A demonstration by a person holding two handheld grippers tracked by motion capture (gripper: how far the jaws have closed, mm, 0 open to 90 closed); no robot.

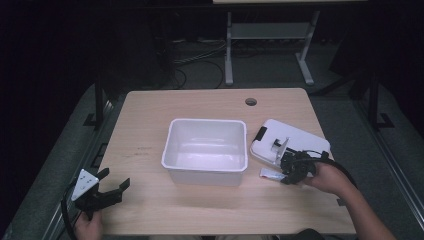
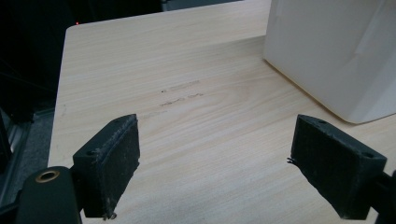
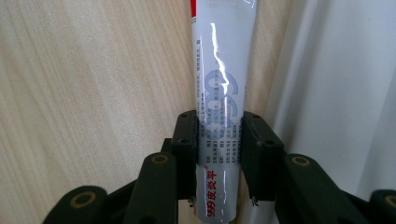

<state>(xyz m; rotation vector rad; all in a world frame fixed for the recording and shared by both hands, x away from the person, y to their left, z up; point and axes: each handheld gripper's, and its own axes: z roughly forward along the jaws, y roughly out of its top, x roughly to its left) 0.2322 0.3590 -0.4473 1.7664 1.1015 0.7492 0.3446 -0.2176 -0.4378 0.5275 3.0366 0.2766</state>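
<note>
A white and silver tube [image 1: 269, 173] with red print lies flat on the wooden table [image 1: 150, 210], just in front of a white lid [image 1: 296, 135]. My right gripper [image 1: 284, 175] comes at it from the right. In the right gripper view its two black pads [image 3: 187, 135] press on both sides of the tube [image 3: 224, 56], near the tube's lower end, so my right gripper [image 3: 218, 133] is shut on it. My left gripper [image 1: 112, 187] rests at the table's front left corner; in the left gripper view it [image 2: 215, 163] stands wide open over bare wood.
An empty white plastic bin [image 1: 205, 121] sits in the middle of the table, its wall [image 2: 336, 56] to the right of the left gripper. The lid [image 3: 336, 93] lies right beside the tube. A cable hole [image 1: 251, 102] is near the far edge.
</note>
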